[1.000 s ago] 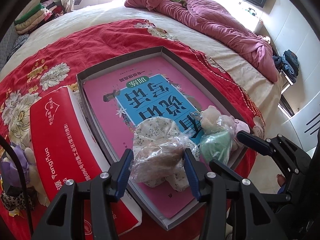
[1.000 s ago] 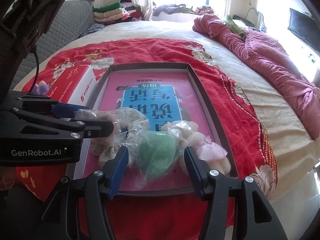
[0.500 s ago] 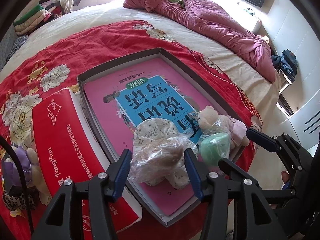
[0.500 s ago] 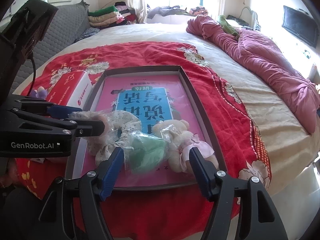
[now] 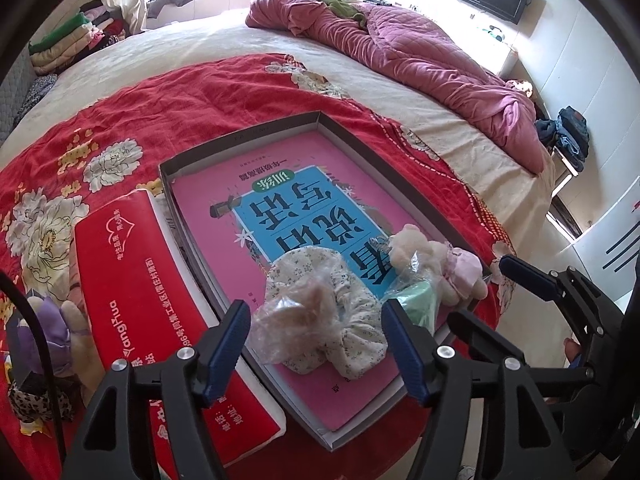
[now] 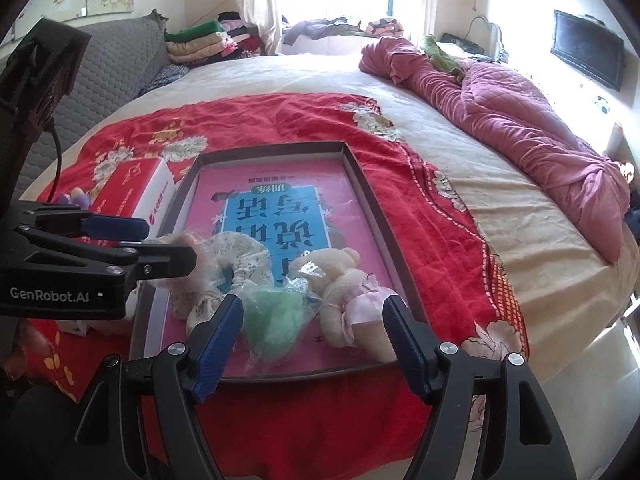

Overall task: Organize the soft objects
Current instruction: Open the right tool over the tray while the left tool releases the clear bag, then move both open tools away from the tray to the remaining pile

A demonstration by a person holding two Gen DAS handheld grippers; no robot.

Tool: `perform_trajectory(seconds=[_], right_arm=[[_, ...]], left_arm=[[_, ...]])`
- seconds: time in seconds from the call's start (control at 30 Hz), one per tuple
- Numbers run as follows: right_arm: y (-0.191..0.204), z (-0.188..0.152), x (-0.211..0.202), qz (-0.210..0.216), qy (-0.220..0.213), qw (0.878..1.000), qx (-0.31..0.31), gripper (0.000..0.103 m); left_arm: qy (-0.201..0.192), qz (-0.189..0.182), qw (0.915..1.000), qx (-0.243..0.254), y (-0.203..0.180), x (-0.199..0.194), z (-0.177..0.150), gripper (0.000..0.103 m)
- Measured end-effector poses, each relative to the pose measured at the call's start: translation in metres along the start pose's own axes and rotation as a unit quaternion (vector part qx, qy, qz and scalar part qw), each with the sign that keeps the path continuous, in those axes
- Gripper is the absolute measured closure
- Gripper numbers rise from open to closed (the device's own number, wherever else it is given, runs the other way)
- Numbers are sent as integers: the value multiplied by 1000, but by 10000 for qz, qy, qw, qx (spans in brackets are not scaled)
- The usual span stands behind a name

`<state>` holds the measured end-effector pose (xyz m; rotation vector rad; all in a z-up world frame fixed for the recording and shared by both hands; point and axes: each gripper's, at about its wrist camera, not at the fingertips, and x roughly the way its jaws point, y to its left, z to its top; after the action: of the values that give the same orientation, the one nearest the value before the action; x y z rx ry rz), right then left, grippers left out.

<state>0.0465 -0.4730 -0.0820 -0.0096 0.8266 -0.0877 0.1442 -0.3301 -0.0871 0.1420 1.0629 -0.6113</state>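
A grey shallow tray (image 5: 248,136) (image 6: 272,150) with a pink and blue printed sheet inside lies on the red floral cloth. At its near end lie a brownish soft thing in a clear bag (image 5: 296,312), a floral scrunchie (image 5: 352,320) (image 6: 244,256), a green soft thing in a bag (image 6: 272,320) (image 5: 416,300) and a cream teddy bear in a pink dress (image 6: 348,292) (image 5: 436,256). My left gripper (image 5: 314,336) (image 6: 166,240) straddles the brown bag and scrunchie, jaws opening, pads off them. My right gripper (image 6: 312,324) (image 5: 478,288) straddles the green bag and bear, jaws opening, pads clear.
A red tissue box (image 5: 132,280) (image 6: 136,184) lies left of the tray, with a purple plush toy (image 5: 44,320) beyond it. A crumpled maroon quilt (image 5: 420,48) lies across the far right of the bed. Folded clothes (image 6: 200,40) are stacked at the back.
Both pairs of jaws have widened. The left pads have come off the brown bagged thing and the right pads off the green bagged thing; both things now rest in the tray.
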Motion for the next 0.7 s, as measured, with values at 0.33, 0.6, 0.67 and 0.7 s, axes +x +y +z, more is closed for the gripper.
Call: perform_trajectory(seconds=[0.33, 0.6, 0.67, 0.7], right_arm=[[-1, 7, -18, -136, -224, 9996, 131, 27], [6, 13, -38, -275, -392, 9988, 125, 26], [8, 15, -43, -273, -465, 9984, 154, 26], [9, 16, -46, -263, -504, 9982, 188, 26]], left_arm=[[-210, 33, 9997, -74, 5, -23, -2, 33], [-507, 94, 9985, -175, 11, -56, -10, 30], [-563, 143, 9982, -158, 13, -64, -12, 30], [-593, 167, 9980, -158, 13, -68, -14, 30]])
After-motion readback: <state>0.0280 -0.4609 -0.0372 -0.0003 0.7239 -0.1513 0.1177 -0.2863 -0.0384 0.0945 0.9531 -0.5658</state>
